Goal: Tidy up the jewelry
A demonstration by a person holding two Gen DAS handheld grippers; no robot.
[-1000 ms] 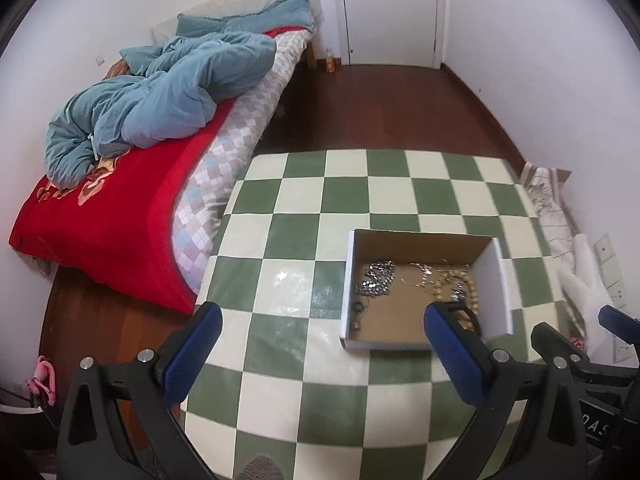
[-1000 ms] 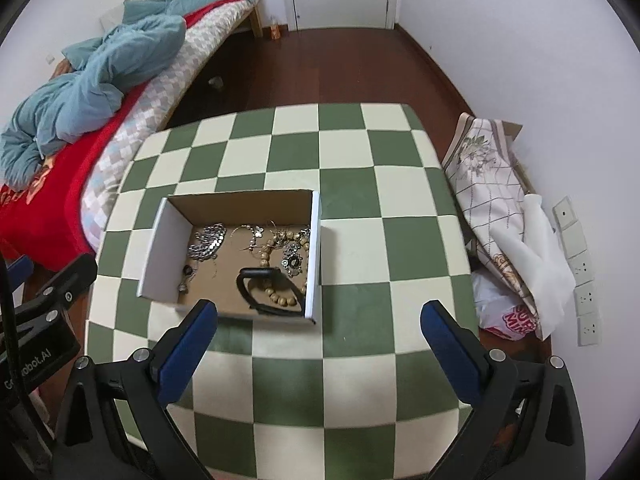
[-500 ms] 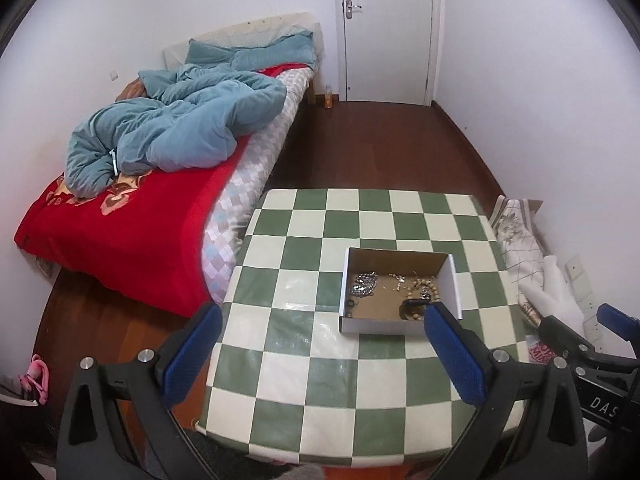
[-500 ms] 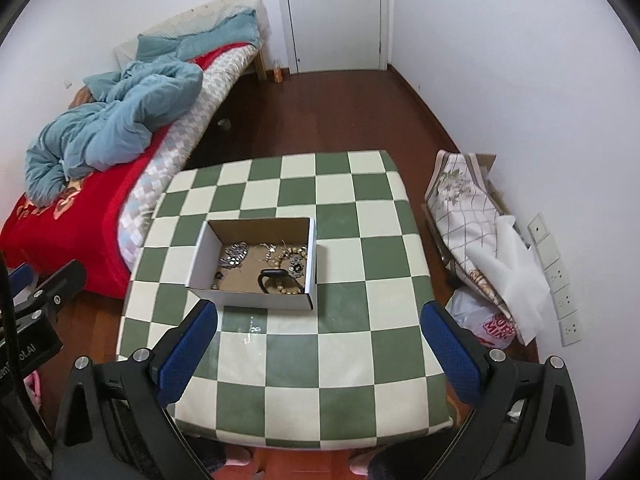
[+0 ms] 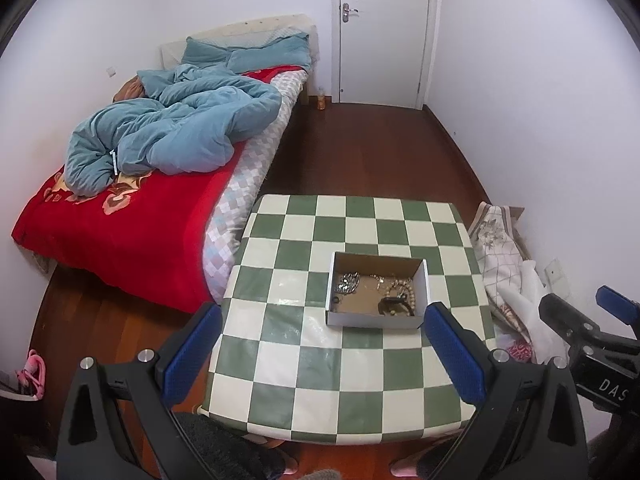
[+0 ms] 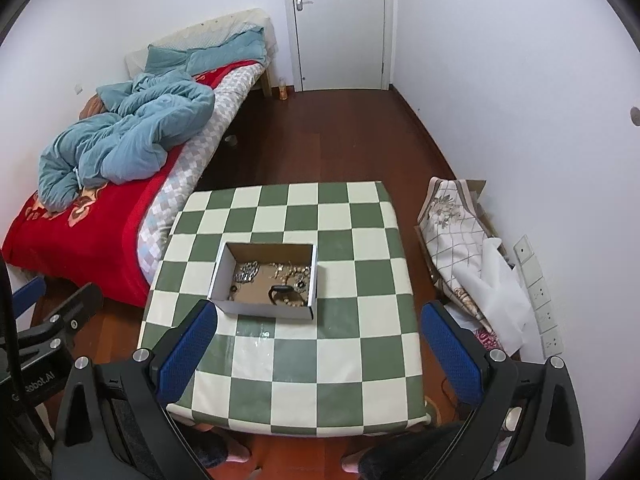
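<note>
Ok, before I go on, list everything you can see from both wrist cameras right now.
Cardboard box: one, white outside, brown inside, open, on the table.
Jewelry: tangled heap, silver and beaded pieces plus a dark band, inside the box; count unclear.
Table: one, green and cream checks, in front of both grippers.
Bed: one, red cover, left of the table.
Duvet: one, blue, crumpled on the bed.
Door: one, white, shut, far wall.
Folded cloths: pile, pale patterned, on the floor right of the table.
Wall sockets: several, white, right wall.
Left gripper: open, empty, above the table's near edge.
Right gripper: open, empty, likewise.
</note>
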